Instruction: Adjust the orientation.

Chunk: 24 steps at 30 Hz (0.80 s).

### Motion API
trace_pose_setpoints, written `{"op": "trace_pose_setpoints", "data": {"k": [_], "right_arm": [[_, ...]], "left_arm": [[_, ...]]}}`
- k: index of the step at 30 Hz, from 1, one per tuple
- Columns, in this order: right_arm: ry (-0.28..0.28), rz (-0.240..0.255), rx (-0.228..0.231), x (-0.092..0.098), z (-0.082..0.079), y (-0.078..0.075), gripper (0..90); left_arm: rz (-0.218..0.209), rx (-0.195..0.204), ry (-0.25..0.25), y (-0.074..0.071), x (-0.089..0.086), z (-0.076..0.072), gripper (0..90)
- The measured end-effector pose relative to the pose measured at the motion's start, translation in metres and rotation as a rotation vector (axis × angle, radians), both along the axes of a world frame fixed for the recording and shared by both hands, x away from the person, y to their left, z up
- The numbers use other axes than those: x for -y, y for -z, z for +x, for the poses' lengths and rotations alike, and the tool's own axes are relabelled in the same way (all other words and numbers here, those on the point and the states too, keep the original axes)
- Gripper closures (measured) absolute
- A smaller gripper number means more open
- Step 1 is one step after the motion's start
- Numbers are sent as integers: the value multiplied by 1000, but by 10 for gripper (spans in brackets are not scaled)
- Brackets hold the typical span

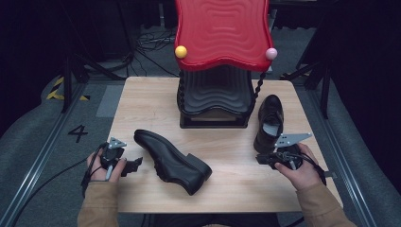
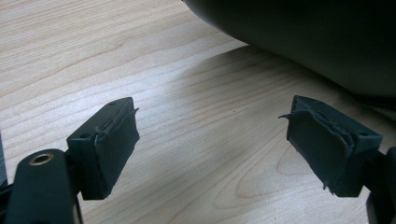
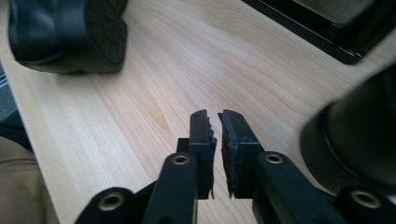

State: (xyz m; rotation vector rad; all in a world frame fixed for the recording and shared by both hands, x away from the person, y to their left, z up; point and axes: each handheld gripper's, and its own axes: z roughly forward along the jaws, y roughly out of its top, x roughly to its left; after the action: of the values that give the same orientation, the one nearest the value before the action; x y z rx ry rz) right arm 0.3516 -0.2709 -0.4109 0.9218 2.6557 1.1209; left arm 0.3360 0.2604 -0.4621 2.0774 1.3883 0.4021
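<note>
While both grippers rest low at the near edge of the table (image 1: 142, 94), nothing sits between either pair of jaws. Left gripper (image 1: 135, 164): at 8 o'clock on the table, jaws spread wide, nothing between them; in the left gripper view (image 2: 212, 149) bare wood shows in the gap, and the near shoe (image 2: 317, 42) looms at 1 o'clock, apart from the pads. Near shoe (image 1: 172, 160): black, lying across the table middle toward 6 o'clock, toe at 10 o'clock, heel at 4 o'clock, just beside the left gripper. Right gripper (image 1: 262, 158): at 4 o'clock on the table, jaws nearly pressed together, a thin slit between the pads, nothing pinched (image 3: 218, 154). Far shoe (image 1: 270, 122): upright at 3 o'clock, its heel end just beside the right gripper. Rack (image 1: 215, 101): black with a red top, at 12 o'clock, between and behind the shoes.
</note>
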Motion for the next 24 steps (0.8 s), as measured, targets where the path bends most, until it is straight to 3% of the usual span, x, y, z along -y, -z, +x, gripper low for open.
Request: {"op": "trace_pose_setpoints", "data": {"k": [8,12,15,24], "right_arm": [[-74,-18,0,-35,6,-12,860],[-127,-14,-45,-55,7,-16,858],[-143,-45,-48,-68,9,-18,890],[-227,-38,-48,-114,15,-21,900]], "left_arm": [[-2,-10,8,0,1,0,171],[1,-13,12,0,1,0,171],[-3,-15,10,0,1,0,170],[0,-20,10,2,1,1,168]]}}
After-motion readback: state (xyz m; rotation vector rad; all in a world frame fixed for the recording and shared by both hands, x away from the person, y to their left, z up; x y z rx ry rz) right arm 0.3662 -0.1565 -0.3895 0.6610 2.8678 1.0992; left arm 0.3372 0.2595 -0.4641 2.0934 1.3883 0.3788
